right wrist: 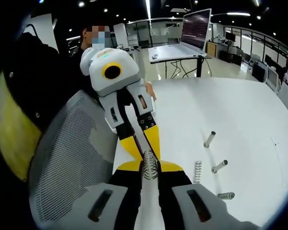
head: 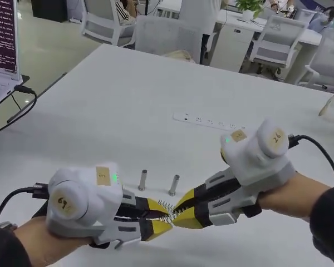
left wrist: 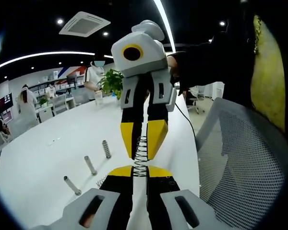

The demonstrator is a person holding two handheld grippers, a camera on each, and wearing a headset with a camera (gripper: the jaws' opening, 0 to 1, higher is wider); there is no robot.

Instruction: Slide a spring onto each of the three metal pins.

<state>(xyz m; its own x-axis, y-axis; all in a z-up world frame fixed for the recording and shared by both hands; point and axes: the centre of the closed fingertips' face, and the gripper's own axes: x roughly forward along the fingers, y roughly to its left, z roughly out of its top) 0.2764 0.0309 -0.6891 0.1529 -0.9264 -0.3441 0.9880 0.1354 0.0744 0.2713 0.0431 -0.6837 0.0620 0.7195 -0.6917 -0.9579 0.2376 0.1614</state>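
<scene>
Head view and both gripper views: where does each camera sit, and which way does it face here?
Head view: on the headset, looking forward and down at the table; both sleeves, the left hand-held gripper and the right hand-held gripper show.
Left gripper view: rides the left hand-held gripper, facing the right one head-on; a dark sleeve behind.
Right gripper view: rides the right hand-held gripper, facing back at the left one; the person's top beside.
Shared: the spring, clamped between both tips.

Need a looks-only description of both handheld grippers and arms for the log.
The left gripper and right gripper match: rounded white housing, black jaws tipped yellow, tan handwritten number stickers, green light on top, black cable from the rear. Dark sleeves on both arms.
</scene>
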